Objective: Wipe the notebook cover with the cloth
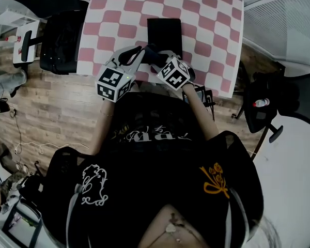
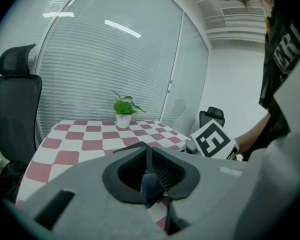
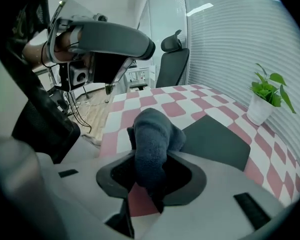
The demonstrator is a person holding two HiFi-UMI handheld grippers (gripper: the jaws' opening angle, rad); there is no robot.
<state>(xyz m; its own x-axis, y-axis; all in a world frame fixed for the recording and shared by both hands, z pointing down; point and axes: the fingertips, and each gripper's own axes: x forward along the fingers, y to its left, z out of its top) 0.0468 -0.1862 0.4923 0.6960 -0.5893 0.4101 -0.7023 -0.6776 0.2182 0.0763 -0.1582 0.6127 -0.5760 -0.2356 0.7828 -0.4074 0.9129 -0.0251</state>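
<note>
The table (image 1: 217, 45) has a pink and white check cover and stands on a wood floor (image 1: 51, 118). One black chair (image 1: 62, 40) is at its left and another chair (image 1: 287, 99) is at the right, a little apart from it. A small plant (image 2: 123, 109) in a white pot stands at the far edge, and behind it are closed blinds (image 2: 100, 59). Only the head view shows the whole table from above, with the black notebook (image 1: 164, 32) lying flat and closed near the middle. The left gripper view does not show the notebook clearly, but it shows the marker cube (image 2: 215, 141) of the other gripper at its right. The right gripper view shows the notebook from low, as a dark sheet on the check. The right gripper (image 3: 152, 159) has its jaws closed on a dark blue cloth (image 3: 152, 139), which stands up in a thick fold past the jaw tips. The left gripper (image 2: 149, 156) has its jaws together at the tips. A small bluish patch shows low between its pads, and I cannot tell if it is held or lies behind. Both grippers are at the near edge of the table, close together. The cloth is at the near left corner of the notebook and hides that corner in the right gripper view. Whether it touches the cover is not clear.
</note>
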